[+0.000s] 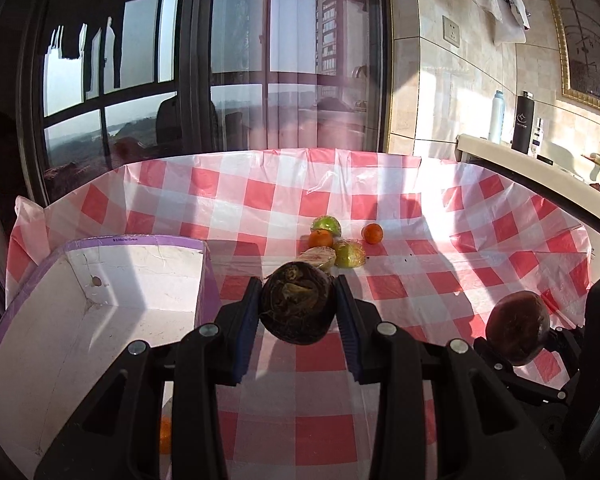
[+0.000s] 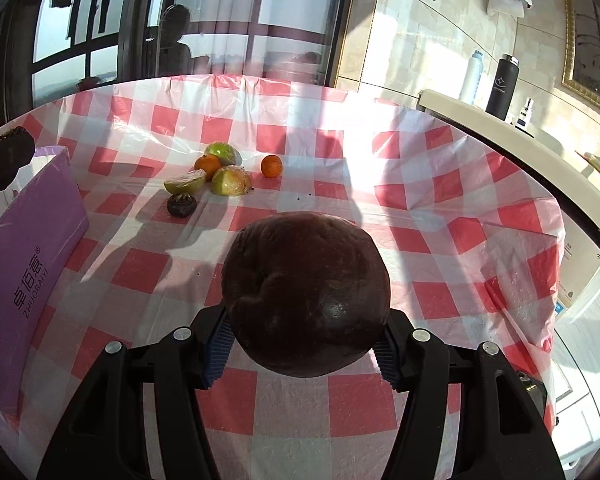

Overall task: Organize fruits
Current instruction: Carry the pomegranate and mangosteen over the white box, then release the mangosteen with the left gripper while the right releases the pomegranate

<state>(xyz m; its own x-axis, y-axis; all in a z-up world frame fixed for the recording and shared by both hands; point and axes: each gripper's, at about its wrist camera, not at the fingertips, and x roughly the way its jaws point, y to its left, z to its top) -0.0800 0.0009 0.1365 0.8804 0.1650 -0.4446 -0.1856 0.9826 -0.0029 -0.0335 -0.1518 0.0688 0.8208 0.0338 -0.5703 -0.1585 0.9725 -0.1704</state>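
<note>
My left gripper [image 1: 298, 304] is shut on a dark mangosteen [image 1: 298, 306], held above the cloth just right of the purple-and-white box [image 1: 100, 304]. My right gripper [image 2: 306, 340] is shut on a second dark round mangosteen [image 2: 306, 294]; it also shows in the left wrist view [image 1: 518, 326]. Loose fruit lies further back on the checked cloth: two oranges [image 2: 207, 165] [image 2: 271, 166], wrapped green fruits [image 2: 231, 181] [image 2: 220, 150], a cut green fruit [image 2: 185, 182] and a small mangosteen [image 2: 182, 205]. An orange [image 1: 165, 434] lies low beside the box.
The red-and-white checked tablecloth [image 2: 440, 216] covers the table. A window is behind it. A counter at the right holds a white bottle [image 2: 471, 77] and a black flask [image 2: 501, 87]. The box's purple side [image 2: 24, 264] stands at the left.
</note>
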